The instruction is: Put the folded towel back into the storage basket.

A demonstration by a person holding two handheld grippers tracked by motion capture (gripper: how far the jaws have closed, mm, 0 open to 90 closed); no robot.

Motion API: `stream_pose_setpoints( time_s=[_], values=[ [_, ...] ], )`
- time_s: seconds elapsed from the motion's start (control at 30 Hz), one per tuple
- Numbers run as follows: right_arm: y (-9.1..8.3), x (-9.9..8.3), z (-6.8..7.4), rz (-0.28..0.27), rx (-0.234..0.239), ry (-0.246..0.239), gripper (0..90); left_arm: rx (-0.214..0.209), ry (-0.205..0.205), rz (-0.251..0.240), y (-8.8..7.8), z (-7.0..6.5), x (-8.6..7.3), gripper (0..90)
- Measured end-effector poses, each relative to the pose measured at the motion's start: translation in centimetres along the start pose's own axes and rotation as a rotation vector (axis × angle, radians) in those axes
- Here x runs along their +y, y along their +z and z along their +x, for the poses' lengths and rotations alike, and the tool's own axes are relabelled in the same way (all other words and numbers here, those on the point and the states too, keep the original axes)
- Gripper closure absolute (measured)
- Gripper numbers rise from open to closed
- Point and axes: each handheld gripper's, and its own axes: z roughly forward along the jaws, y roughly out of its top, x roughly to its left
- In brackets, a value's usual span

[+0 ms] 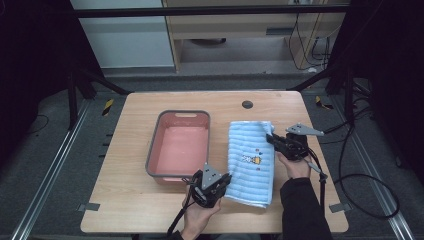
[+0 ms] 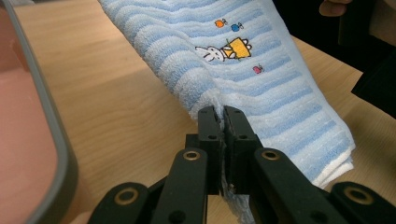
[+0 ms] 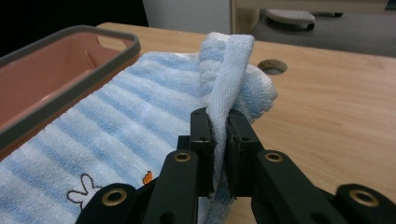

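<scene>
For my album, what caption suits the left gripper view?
Black fingers pinch the striped blue towel beside a pink tub.

high view: dim, soft overhead light falls on the table (image 1: 150, 200); surroundings drop to near black at both sides. picture soft and low in detail. no glare. gripper views: brighter, towel (image 2: 261, 70) weave crisp mid-frame, basin rim (image 2: 51, 140) blurred close up. faint shadow beneath towel edge.
</scene>
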Motion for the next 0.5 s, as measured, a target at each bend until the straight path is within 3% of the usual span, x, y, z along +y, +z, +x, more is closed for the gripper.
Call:
stream_pose_setpoints(
  time_s=[0.5],
  values=[
    [-2.3, 5.4, 2.6, -0.078, -0.003, -0.077, 83.2, 0.030, 0.056, -0.079, -3.6, 0.4, 3.6, 86.2]
  ],
)
